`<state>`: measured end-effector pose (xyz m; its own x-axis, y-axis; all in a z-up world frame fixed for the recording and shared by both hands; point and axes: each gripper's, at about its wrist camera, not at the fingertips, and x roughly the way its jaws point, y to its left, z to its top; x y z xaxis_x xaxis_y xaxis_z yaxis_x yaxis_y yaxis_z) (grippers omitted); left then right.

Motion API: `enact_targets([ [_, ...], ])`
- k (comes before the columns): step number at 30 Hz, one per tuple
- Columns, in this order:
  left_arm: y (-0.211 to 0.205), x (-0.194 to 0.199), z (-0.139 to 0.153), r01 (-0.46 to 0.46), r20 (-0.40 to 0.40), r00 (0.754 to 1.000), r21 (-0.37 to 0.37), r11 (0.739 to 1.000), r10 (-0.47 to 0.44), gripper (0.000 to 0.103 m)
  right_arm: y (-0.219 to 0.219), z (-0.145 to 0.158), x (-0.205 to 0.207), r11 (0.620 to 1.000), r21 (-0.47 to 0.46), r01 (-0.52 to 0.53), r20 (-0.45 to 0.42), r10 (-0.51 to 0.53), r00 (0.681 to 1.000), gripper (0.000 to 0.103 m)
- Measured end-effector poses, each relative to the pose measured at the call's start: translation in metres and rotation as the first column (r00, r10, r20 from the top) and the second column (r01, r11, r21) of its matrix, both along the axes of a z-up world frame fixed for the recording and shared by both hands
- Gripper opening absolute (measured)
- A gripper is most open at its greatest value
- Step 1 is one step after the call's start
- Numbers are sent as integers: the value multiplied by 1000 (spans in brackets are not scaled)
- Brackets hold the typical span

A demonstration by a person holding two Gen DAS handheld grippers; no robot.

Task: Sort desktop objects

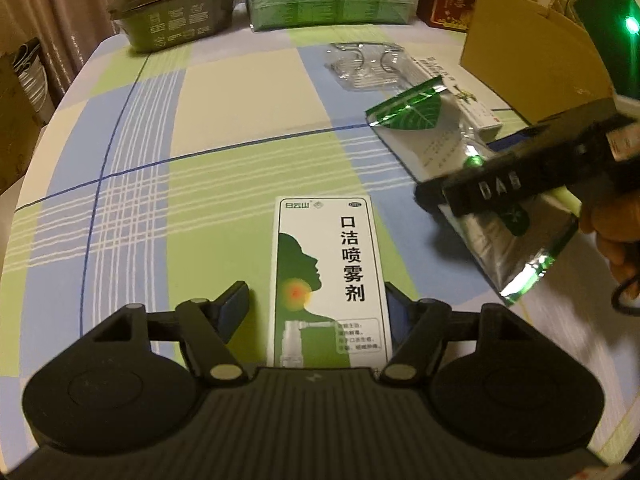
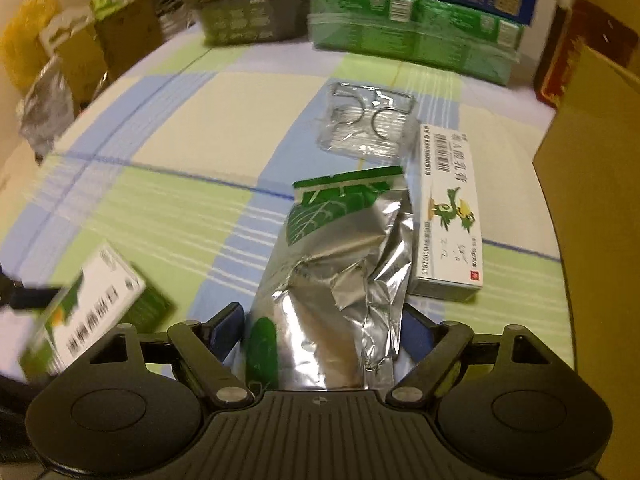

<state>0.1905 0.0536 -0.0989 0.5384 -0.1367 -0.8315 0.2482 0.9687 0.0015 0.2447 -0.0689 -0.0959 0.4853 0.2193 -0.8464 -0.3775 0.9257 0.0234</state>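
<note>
A white and green spray box lies between the fingers of my left gripper; the right pad touches its side, the left pad stands a little off it. The box also shows blurred at the lower left of the right wrist view. My right gripper has a silver and green foil pouch between its fingers, seemingly shut on it. In the left wrist view the pouch sits under the right gripper, lifted at one end.
A white ointment box lies right of the pouch. A clear plastic pack with metal rings lies beyond. Green and blue packages and a dark box line the far edge. A cardboard box stands at right.
</note>
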Motion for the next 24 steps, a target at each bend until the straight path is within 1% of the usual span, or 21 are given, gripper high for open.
enact_targets([
  [1,0,1,-1,-1,0,1000,3,1000,1,63,1,-1,-2,1000,-12,-12,9,12,1000,80],
  [5,1,2,0,-15,7,1000,-4,1000,15,61,0,-2,-2,1000,-4,-9,0,9,1000,79],
  [7,1,2,0,-23,12,1000,-11,1000,23,61,1,-1,-3,1000,-3,-7,4,7,1000,73],
  [8,1,3,0,-28,13,1000,-15,999,28,61,2,0,-4,1000,-3,-4,6,5,1000,67],
  [11,1,3,-1,-35,16,999,-16,999,35,61,3,3,-7,1000,-5,-9,16,9,1000,59],
  [15,-2,4,-1,-34,21,999,-2,999,34,57,3,5,-12,1000,-2,-17,23,17,1000,52],
  [16,-3,4,-1,-30,24,999,-4,1000,30,52,2,6,-12,1000,3,-14,22,14,1000,51],
  [20,-5,3,0,-30,26,999,4,1000,30,51,-4,10,-19,1000,18,-8,14,8,1000,48],
  [24,-4,-1,1,-40,25,999,-17,999,40,51,-8,16,-27,999,36,0,15,-1,1000,48],
])
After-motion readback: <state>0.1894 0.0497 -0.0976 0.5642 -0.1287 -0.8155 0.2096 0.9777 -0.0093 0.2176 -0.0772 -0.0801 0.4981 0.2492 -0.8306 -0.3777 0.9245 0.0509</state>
